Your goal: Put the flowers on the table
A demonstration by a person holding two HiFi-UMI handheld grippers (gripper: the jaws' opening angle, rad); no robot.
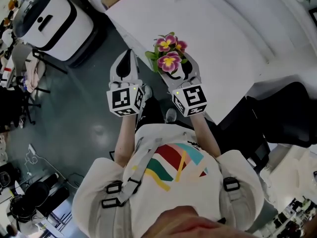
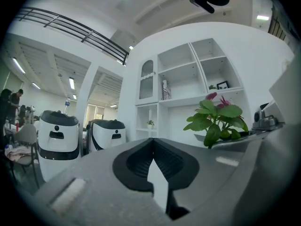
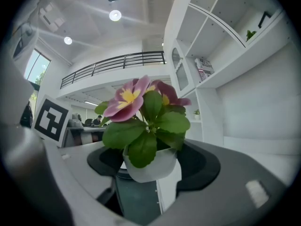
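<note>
Flowers [image 1: 169, 53], pink with yellow centres and green leaves, stand upright in a small white pot [image 3: 150, 166] that is held off the ground. At the far left of the head view a white rounded machine [image 1: 49, 16] stands on the dark floor [image 1: 84, 108]. To its right the left gripper [image 1: 128, 58] points level over that floor. Its own view shows its dark pads [image 2: 141, 157] meeting at the tips with nothing between them. Just to the right, side by side with it, the right gripper [image 1: 174, 67] clamps the pot, one dark pad on each side of it. The blooms rise above the jaws. From above, the plant lies over the near left edge of the white table [image 1: 223, 38], which spreads to the right. In the left gripper view, white wall shelves [image 2: 188, 79] stand far behind the plant.
</note>
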